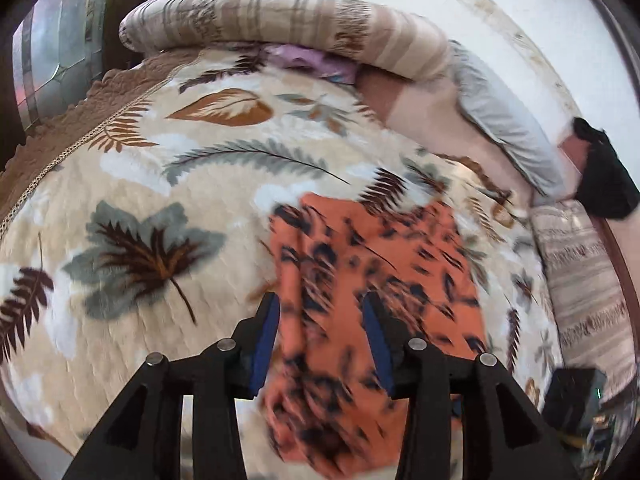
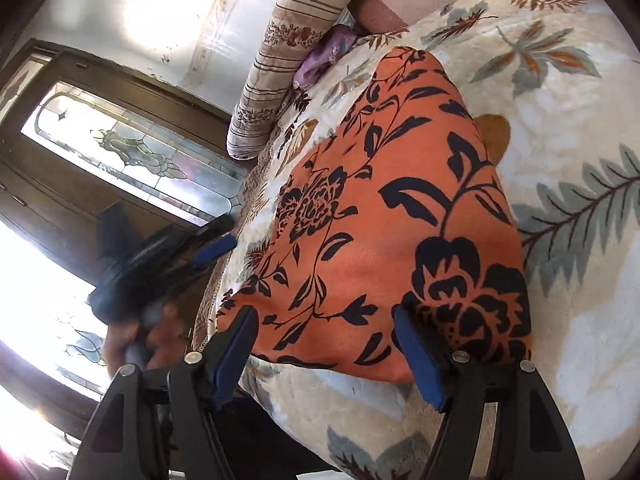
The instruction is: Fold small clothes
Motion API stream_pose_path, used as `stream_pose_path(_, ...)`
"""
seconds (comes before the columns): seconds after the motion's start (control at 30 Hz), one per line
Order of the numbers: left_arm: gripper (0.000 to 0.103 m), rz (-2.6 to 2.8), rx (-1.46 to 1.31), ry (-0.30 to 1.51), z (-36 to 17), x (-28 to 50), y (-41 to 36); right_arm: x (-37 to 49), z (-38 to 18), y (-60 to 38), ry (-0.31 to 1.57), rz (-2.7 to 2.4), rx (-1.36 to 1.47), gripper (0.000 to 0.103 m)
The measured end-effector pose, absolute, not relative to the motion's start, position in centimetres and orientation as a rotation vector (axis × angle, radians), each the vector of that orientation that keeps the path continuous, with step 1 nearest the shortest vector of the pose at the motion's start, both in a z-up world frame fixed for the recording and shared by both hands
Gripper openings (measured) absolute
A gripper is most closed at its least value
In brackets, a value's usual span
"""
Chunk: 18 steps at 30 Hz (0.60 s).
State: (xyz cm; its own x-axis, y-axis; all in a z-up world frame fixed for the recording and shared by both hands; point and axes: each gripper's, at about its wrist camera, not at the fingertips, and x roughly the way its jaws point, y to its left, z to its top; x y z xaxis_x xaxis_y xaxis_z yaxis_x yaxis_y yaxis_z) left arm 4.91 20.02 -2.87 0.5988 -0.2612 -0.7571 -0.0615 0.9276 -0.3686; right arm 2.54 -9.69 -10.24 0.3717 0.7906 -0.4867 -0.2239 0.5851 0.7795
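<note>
- On the leaf-print blanket (image 2: 568, 128) covering the bed: one orange floral garment (image 2: 384, 216), black flower pattern, lying flat in a folded panel with smooth edges.
- Left gripper (image 1: 320, 340): jaws parted, nothing between the pads; it hangs above the garment's near end (view blurred), clear of the cloth, and a person's hand (image 2: 132, 340) carries it beside the bed edge in the right wrist view.
- Right gripper (image 2: 326, 348): jaws wide, straddling the garment's near edge without pinching it; placed, by my reading, to take that edge for a further fold.
- Striped bolster pillow (image 2: 288, 60) and purple cloth (image 2: 324, 56): at the bed's far end, well apart from the work.
</note>
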Motion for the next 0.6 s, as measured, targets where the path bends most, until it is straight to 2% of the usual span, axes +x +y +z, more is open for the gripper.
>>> stream_pose_path(0.1, 0.044, -0.079, -0.283, 1.004, -5.4, 2.9, 17.7, 2.3, -10.2, -10.0, 0.982, 0.72, 0.7, 0.074)
stream_pose_path(0.2, 0.049, -0.012, -0.259, 1.086, -10.1, 2.4, 18.4, 1.8, -9.8, -10.8, 0.978, 0.722, 0.717, 0.074)
stream_pose_path(0.27, 0.051, -0.016, -0.373, 1.068, -9.6, 1.8, 19.9, 1.6, -9.5, -11.6, 0.978, 0.718, 0.723, 0.074)
stream_pose_path(0.47, 0.051, -0.033, -0.253, 0.954, -4.7, 1.6, 17.9, 1.7, -8.3, -14.9, 0.936, 0.679, 0.755, 0.074)
stream_pose_path(0.6, 0.051, -0.063, -0.26, 0.94, -4.3, 3.0, 16.4, 3.8, -7.9, -16.4, 0.937, 0.65, 0.758, 0.075)
